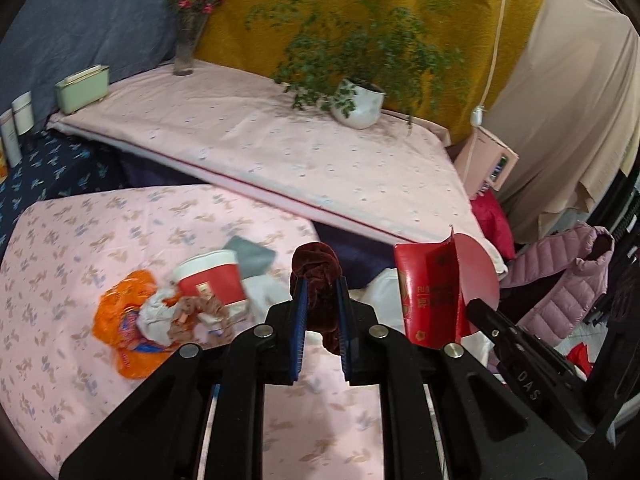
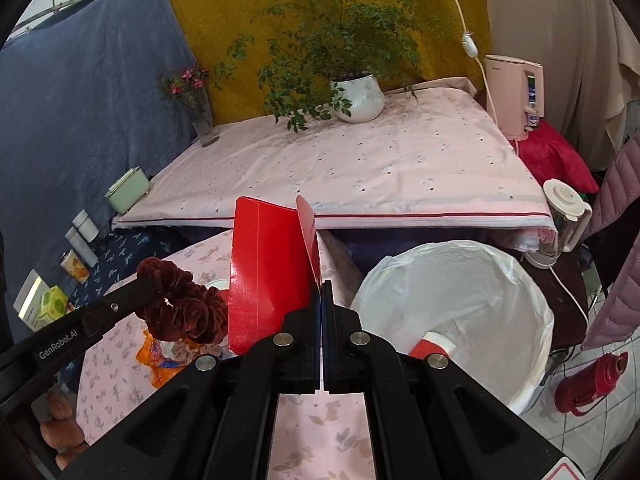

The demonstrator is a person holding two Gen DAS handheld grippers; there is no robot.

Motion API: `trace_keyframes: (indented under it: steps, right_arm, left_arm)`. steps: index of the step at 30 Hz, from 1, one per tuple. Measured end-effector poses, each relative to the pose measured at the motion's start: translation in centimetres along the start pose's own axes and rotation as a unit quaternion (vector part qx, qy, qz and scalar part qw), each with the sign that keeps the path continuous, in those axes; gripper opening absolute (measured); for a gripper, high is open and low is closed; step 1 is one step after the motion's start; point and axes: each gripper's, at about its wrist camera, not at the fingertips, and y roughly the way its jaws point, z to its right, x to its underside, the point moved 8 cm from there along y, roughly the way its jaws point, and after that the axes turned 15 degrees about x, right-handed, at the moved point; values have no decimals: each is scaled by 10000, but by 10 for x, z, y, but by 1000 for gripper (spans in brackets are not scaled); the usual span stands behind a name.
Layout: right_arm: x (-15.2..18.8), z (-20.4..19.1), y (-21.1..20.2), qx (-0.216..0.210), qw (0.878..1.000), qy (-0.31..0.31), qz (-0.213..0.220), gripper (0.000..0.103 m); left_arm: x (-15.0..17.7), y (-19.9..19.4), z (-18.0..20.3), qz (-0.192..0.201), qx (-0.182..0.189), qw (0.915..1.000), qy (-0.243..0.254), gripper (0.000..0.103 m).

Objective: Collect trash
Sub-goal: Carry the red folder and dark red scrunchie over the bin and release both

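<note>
My left gripper (image 1: 322, 286) is shut on a dark red velvet scrunchie (image 1: 316, 270), held above the pink patterned table (image 1: 60, 264); the right wrist view shows that scrunchie (image 2: 182, 308) at the left. My right gripper (image 2: 322, 286) is shut on the flap of a red paper envelope (image 2: 268, 268), which stands up in front of it; the same envelope (image 1: 430, 292) appears right of the left gripper. On the table lie a red-and-white paper cup (image 1: 212, 280), an orange plastic wrapper (image 1: 120, 320) and a beige scrunchie (image 1: 200, 312). A white-lined trash bin (image 2: 452, 296) stands at the right with a red-and-white cup (image 2: 434, 346) inside.
Behind is a higher pink-covered surface (image 2: 360, 168) with a potted plant (image 2: 356, 96), a flower vase (image 2: 202, 120) and a green box (image 2: 128, 190). A blender jug (image 2: 564, 216), a pink appliance (image 2: 516, 96), a red flask (image 2: 592, 380) and a pink jacket (image 1: 560, 276) crowd the right.
</note>
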Motion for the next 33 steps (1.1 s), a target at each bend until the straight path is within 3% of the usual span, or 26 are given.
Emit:
trace_keyframes:
  steps: [16,19,22,33]
  right_arm:
    - [-2,121,33,716,9944,753,-209,1]
    - [-2,130,38,769,9934,816,-242,1]
    - [-2,137,39,821,9923,896,-237,9]
    - [-6,128,31,833,9931,819,-118,26]
  left_arm:
    - [14,91,100,-677,688,9937,561,14]
    - [18,101,110,-725,740,9927,623,20]
    - [19,107,110,-749,674,9935,525,45]
    - [16,101,96,-644,412,9958,505,47]
